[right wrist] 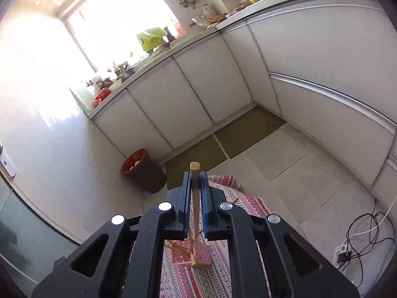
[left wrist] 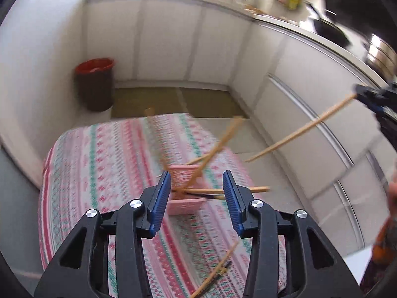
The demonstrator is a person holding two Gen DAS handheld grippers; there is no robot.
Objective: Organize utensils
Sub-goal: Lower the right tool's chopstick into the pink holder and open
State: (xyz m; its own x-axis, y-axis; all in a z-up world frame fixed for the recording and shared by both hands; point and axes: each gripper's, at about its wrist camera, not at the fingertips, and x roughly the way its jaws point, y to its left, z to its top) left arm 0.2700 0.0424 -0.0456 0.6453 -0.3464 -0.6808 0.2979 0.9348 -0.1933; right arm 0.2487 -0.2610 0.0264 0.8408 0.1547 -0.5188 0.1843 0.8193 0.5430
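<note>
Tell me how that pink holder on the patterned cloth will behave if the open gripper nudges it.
The pink holder looks like thin, perforated plastic, so probably light and quick to slide on the patterned cloth. A chopstick leans out far above its rim, so a nudge may well tip it. The left gripper stands open right by it; approach gently.

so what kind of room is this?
Most likely a home kitchen: white base cabinets under a cluttered countertop, a dark pan on the counter, a red-rimmed bin in the corner.
</note>
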